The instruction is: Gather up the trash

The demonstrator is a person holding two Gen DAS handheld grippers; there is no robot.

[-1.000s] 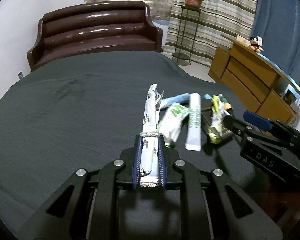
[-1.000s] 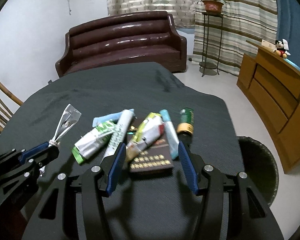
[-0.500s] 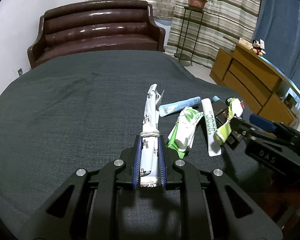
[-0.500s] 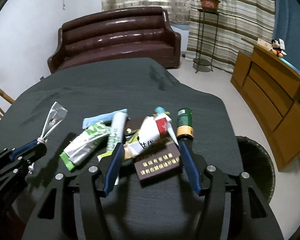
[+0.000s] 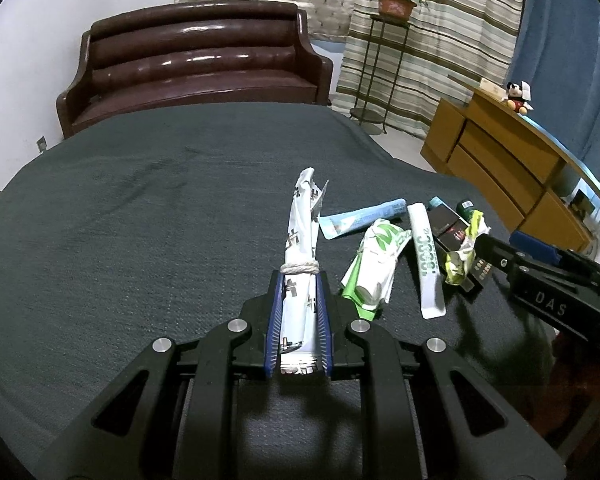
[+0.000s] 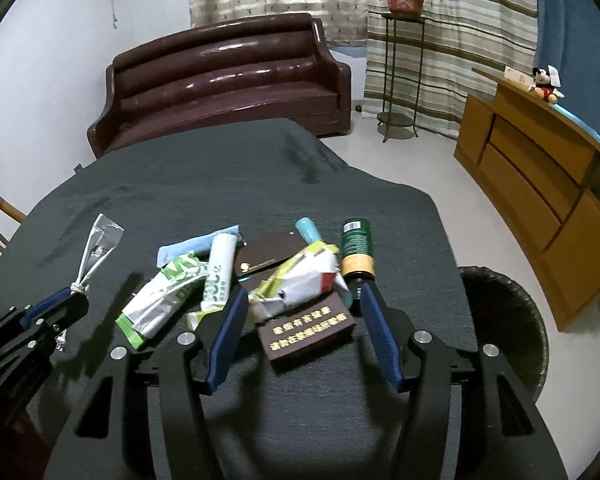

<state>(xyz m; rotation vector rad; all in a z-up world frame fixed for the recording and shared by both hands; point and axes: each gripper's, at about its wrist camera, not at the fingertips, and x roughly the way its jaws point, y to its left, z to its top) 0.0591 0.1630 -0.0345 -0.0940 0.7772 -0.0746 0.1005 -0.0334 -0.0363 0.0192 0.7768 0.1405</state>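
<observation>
One item only, a white wrapper tied with string (image 5: 302,240), is clamped in the left gripper (image 5: 299,320); the rest of the litter (image 6: 220,272) is left on the dark tablecloth (image 6: 220,184), none yet in the bin (image 6: 512,320). Since the earlier frame, the dark red box (image 6: 308,332) and crumpled packet (image 6: 300,280) are brought between the parted jaws of the right gripper (image 6: 304,328), ungripped.

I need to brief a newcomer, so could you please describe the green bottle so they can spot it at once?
On the dark grey cloth-covered table, find the litter pile before the right hand-held gripper. At its right end lies the green cylindrical bottle with the gold band, the only rigid round thing among flat wrappers.
</observation>
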